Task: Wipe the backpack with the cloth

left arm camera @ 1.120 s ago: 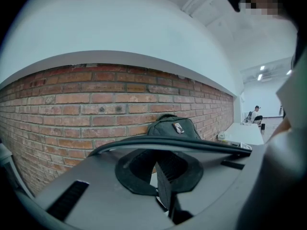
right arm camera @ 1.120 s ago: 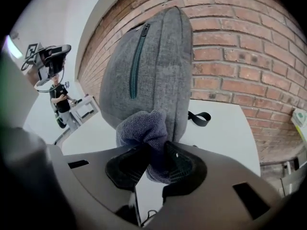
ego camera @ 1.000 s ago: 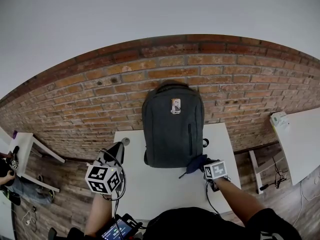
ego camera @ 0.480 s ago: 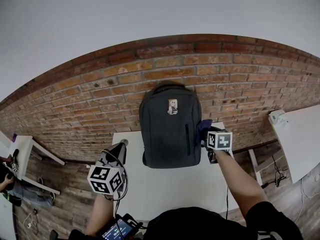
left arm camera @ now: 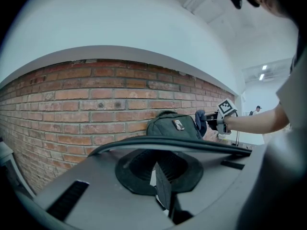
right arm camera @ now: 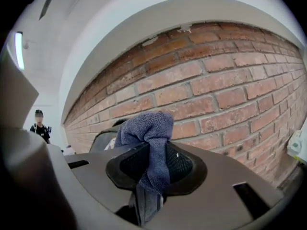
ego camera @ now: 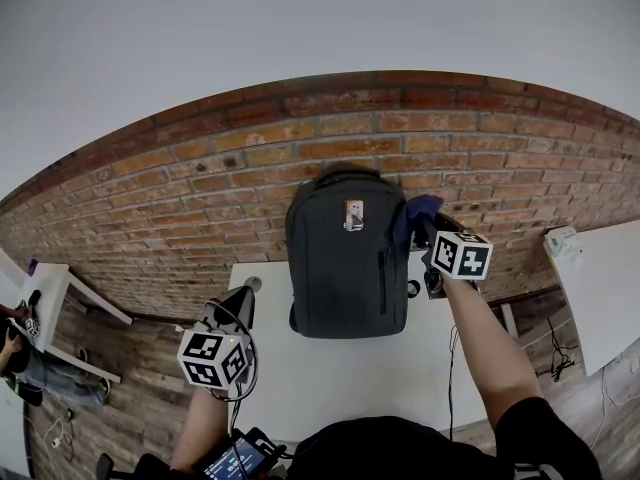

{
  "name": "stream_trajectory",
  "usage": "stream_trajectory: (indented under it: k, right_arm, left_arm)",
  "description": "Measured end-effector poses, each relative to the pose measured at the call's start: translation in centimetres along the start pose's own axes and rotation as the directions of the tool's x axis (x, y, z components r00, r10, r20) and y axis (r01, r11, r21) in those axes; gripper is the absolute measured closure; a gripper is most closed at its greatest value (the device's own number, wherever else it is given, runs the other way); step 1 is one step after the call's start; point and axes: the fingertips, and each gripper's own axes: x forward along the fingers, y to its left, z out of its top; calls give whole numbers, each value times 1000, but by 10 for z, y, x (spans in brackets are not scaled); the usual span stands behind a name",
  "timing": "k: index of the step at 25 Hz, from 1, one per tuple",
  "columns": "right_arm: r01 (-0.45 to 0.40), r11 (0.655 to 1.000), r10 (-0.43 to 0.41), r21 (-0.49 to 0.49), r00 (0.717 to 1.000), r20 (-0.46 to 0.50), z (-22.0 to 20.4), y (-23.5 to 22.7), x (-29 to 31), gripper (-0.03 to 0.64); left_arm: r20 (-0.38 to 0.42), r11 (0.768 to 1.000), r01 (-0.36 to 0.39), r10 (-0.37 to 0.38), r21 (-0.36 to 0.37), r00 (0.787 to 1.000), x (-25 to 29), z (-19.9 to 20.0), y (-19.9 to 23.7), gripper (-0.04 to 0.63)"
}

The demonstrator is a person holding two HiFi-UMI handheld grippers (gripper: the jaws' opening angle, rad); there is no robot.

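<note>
A dark grey backpack [ego camera: 345, 258] stands upright on a white table [ego camera: 330, 378] against a brick wall. My right gripper [ego camera: 426, 230] is shut on a blue cloth [ego camera: 415, 213], which it holds at the backpack's upper right corner. In the right gripper view the cloth [right arm camera: 146, 133] bunches out between the jaws, with the backpack [right arm camera: 103, 140] just behind it to the left. My left gripper [ego camera: 238, 303] hangs at the table's left edge, well clear of the backpack, with its jaws together and nothing in them. In the left gripper view the backpack [left arm camera: 172, 126] and the cloth [left arm camera: 200, 121] show far ahead.
The brick wall [ego camera: 200, 188] runs behind the table. Another white table [ego camera: 600, 278] stands to the right and a small white one [ego camera: 50, 288] to the left. A person [ego camera: 15, 343] sits at the far left. Wooden floor surrounds the table.
My right gripper has carried the cloth up from the table by the backpack's lower right corner, along its right side, to its upper right corner. The left gripper has stayed put.
</note>
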Motion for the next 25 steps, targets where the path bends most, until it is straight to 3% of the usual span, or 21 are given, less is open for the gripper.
stream_trajectory:
  k: [4, 9, 15, 19, 25]
  right_arm:
    - [-43, 999, 41, 17, 995, 93, 20, 8, -34, 531]
    - [-41, 998, 48, -46, 985, 164, 34, 13, -68, 531]
    - [-68, 975, 135, -212, 939, 316, 80, 24, -143, 532]
    - [-88, 972, 156, -216, 934, 323, 80, 9, -175, 531]
    - [-99, 974, 159, -206, 940, 301, 58, 8, -217, 532]
  left_arm:
    - [2, 1000, -12, 12, -11, 1000, 4, 1, 1, 598]
    - [12, 1000, -6, 7, -16, 1000, 10, 8, -3, 598]
    - [29, 1000, 26, -25, -6, 999, 27, 22, -54, 598]
    - [37, 999, 41, -42, 16, 998, 28, 25, -95, 598]
    - [53, 998, 56, -58, 25, 997, 11, 25, -124, 598]
